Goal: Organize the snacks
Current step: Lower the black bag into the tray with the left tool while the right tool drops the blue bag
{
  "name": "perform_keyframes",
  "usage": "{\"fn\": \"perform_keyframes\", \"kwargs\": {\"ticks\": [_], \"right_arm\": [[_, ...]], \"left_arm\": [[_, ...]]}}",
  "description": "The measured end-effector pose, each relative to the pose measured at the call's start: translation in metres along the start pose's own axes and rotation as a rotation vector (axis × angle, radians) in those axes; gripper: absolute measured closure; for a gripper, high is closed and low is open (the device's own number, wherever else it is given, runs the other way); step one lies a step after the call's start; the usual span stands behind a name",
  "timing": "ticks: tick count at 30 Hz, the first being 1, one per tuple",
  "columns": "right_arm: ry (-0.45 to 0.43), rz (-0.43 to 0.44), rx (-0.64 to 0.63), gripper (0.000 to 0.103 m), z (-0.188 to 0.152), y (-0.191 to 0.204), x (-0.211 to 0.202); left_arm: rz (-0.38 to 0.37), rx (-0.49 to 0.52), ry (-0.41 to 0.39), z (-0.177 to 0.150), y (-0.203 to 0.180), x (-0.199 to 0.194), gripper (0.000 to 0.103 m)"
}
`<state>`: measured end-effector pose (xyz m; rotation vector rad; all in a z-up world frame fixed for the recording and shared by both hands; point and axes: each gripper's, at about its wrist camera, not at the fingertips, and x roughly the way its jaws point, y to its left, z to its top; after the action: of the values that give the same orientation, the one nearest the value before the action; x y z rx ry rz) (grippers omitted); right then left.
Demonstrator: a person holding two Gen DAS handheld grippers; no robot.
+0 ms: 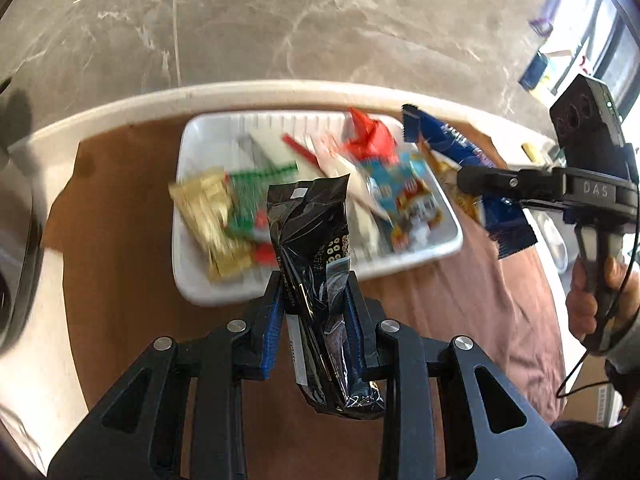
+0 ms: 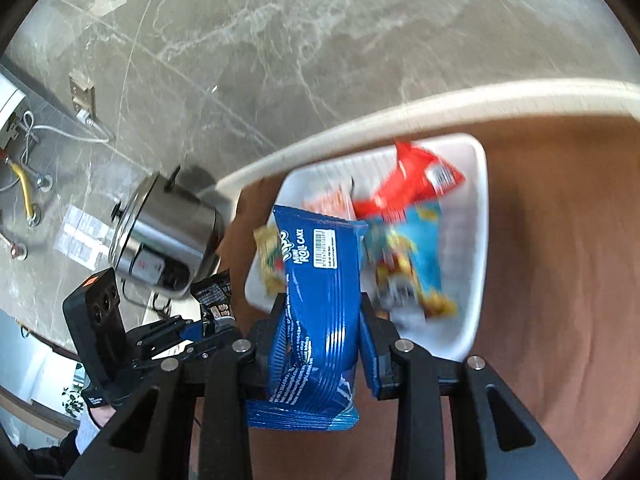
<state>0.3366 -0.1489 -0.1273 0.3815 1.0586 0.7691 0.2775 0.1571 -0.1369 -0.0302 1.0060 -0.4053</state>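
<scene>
Left gripper (image 1: pixel 316 280) first, from its own wrist camera: we've got its jaws clamped on a black snack pack (image 1: pixel 316 256), standing upright between the blue pads. Its print is too small and crumpled for us to read, just gold ring shapes and some white lettering. Behind it sits the white tray (image 1: pixel 188 216) on a brown cloth (image 1: pixel 120 240), loaded with blurry wrappers: a gold one (image 1: pixel 204 216), a green one (image 1: pixel 250 196), a red one (image 1: pixel 370 136) and a light-blue cartoon one (image 1: pixel 404 196). None of their labels come through the blur. Off to the right we see the right gripper (image 1: pixel 464 180) pinching a blue pack (image 1: pixel 460 148), with "DAS" on its body and a hand (image 1: pixel 596 300) on the grip. The table's pale rim (image 1: pixel 280 90) curves just past the tray's far side, marble floor beyond it. Bare cloth lies left of the tray and in front of it.

Right wrist camera next: this gripper (image 2: pixel 320 308) is closed on that blue pack (image 2: pixel 316 280), and here we can read "MINI ROLL CAKE" plus a barcode sticker. The tray (image 2: pixel 480 208) is right behind it, red wrapper (image 2: pixel 412 180) and light-blue one (image 2: pixel 408 256) inside. A steel cooker (image 2: pixel 168 232) sits at the table edge to the left, near the left gripper (image 2: pixel 218 322) with its black pack (image 2: pixel 216 296). Plenty of open brown cloth (image 2: pixel 560 260) to the right of the tray.
</scene>
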Motion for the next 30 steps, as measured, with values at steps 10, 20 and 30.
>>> {"fn": "perform_keyframes", "kwargs": {"ticks": [10, 20, 30], "right_arm": [[-0.028, -0.052, 0.014, 0.068, 0.047, -0.006, 0.035], [-0.002, -0.139, 0.0, 0.065, 0.055, -0.017, 0.064], [-0.001, -0.2, -0.102, 0.031, 0.054, -0.004, 0.072]], "left_arm": [[-0.002, -0.01, -0.01, 0.066, 0.031, 0.035, 0.077], [0.022, 0.0, 0.018, 0.09, 0.035, 0.073, 0.077], [0.101, 0.021, 0.057, 0.084, 0.029, 0.104, 0.072]]}}
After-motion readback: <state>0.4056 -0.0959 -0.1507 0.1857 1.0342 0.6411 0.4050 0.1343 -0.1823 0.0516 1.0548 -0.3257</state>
